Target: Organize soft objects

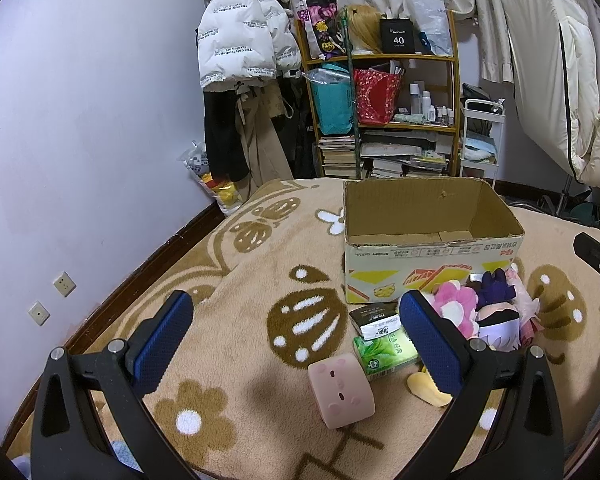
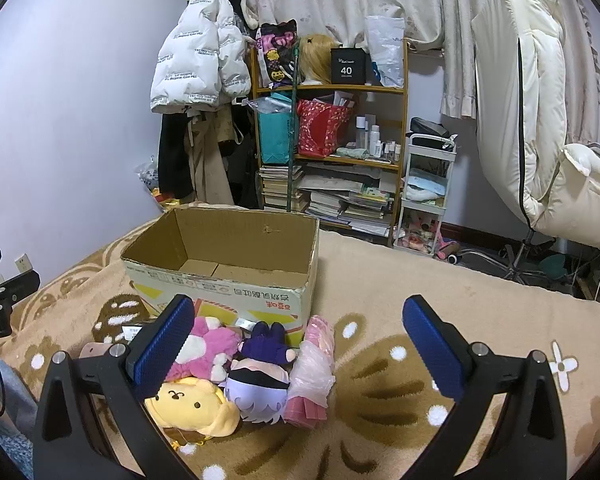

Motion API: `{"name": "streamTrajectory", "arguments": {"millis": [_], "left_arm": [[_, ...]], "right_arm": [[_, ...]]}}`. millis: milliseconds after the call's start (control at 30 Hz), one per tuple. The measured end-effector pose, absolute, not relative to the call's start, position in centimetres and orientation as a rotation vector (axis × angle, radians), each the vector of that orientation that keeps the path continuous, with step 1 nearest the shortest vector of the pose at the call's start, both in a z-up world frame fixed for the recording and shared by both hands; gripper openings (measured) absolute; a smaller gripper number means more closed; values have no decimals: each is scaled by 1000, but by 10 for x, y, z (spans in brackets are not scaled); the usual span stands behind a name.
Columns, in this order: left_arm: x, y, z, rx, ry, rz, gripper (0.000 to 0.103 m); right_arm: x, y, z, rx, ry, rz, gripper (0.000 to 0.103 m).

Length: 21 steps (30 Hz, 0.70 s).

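An open, empty cardboard box [image 1: 432, 268] [image 2: 220, 292] stands on the patterned blanket. In front of it lies a pile of soft things: a pink cube plush [image 1: 340, 390], a green tissue pack [image 1: 384, 350], a dark packet [image 1: 374, 316], a pink-and-white plush [image 1: 456, 308] [image 2: 208, 344], a purple-haired doll [image 1: 498, 322] [image 2: 260, 380], a yellow dog plush [image 2: 194, 404] and a pink bagged item [image 2: 314, 372]. My left gripper [image 1: 296, 340] hangs open above the cube plush, holding nothing. My right gripper [image 2: 298, 348] is open over the doll and pink bag, empty.
The beige blanket [image 2: 420, 360] with brown motifs covers the surface. Behind stand a wooden shelf [image 1: 380, 120] with books and bags, hanging coats [image 1: 240, 48], a white trolley [image 2: 426, 188] and a cream chair [image 2: 540, 140]. The lilac wall [image 1: 80, 120] runs along the left.
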<state>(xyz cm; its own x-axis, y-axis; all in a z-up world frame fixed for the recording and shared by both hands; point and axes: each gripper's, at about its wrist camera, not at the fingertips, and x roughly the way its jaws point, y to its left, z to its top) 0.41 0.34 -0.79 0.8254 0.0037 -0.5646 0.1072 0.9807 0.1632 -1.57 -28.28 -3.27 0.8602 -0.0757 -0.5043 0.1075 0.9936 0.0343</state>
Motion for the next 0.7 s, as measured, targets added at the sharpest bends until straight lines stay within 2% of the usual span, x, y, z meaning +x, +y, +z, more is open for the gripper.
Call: {"name": "streamTrajectory", "arguments": {"millis": [400,700], "left_arm": [[4,5,-17,192,606,-46,102],[30,9,-27,148,719,-22,102]], "right_arm": [[-15,-282,-33,59,529,-95,103],[-7,-284,-39,90,565,-70,103]]}}
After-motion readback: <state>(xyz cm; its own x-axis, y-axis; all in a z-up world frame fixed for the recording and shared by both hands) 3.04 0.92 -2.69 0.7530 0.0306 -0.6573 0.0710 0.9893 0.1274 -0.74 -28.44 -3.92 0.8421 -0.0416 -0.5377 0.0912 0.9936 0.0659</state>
